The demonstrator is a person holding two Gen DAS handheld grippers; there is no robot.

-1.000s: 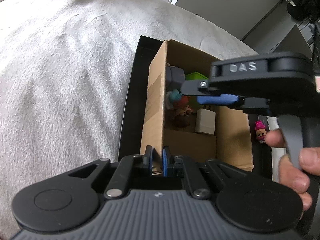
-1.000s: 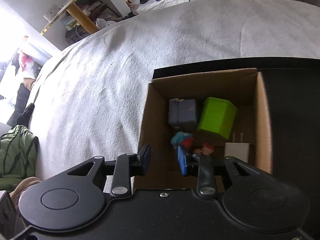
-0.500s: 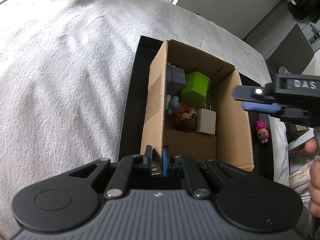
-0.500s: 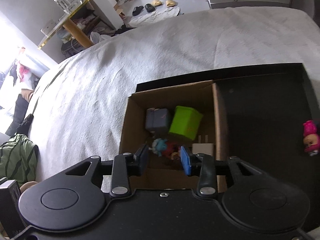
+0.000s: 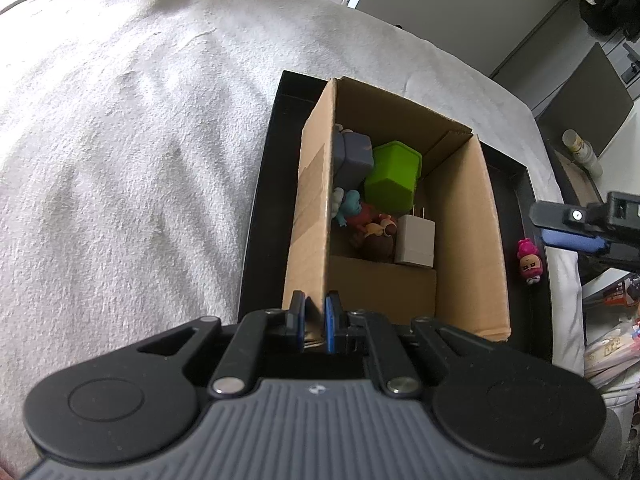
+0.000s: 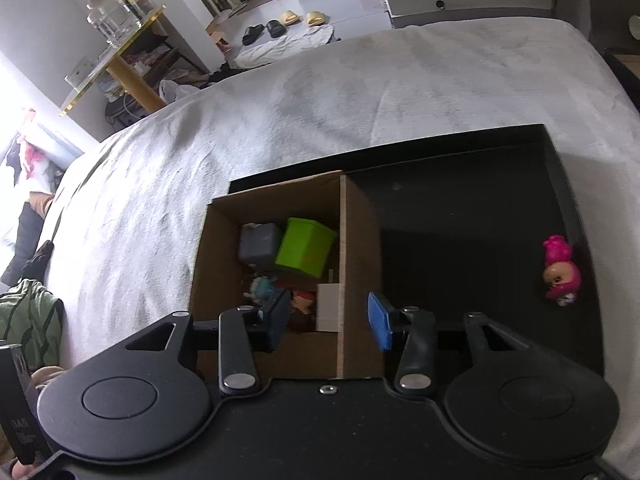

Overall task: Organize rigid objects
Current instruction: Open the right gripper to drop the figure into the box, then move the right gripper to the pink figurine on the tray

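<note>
An open cardboard box (image 5: pixel 460 216) stands in a black tray (image 5: pixel 264 208) on a white blanket. Inside lie a green cube (image 5: pixel 394 178), a grey cube (image 5: pixel 354 154), small figures (image 5: pixel 360 220) and a white plug adapter (image 5: pixel 414 240). My left gripper (image 5: pixel 316 324) is shut on the near end of the box's left wall. A pink doll (image 6: pixel 560 270) lies on the tray floor to the right of the box (image 6: pixel 360 240). My right gripper (image 6: pixel 328 316) hovers over the box's right wall, jaws opening and gripping nothing; it also shows as the right gripper (image 5: pixel 550 226) beyond the doll (image 5: pixel 529 260).
The blanket (image 5: pixel 140 140) spreads left and beyond the tray (image 6: pixel 480 208). Slippers (image 6: pixel 296 18) and a cluttered side table (image 6: pixel 120 52) stand on the floor far off. Green clothing (image 6: pixel 28 320) lies at the left edge.
My right gripper has moved right, off the box's inside to its right wall, and its jaws have widened. The pink doll has come into its view. The left gripper has kept still.
</note>
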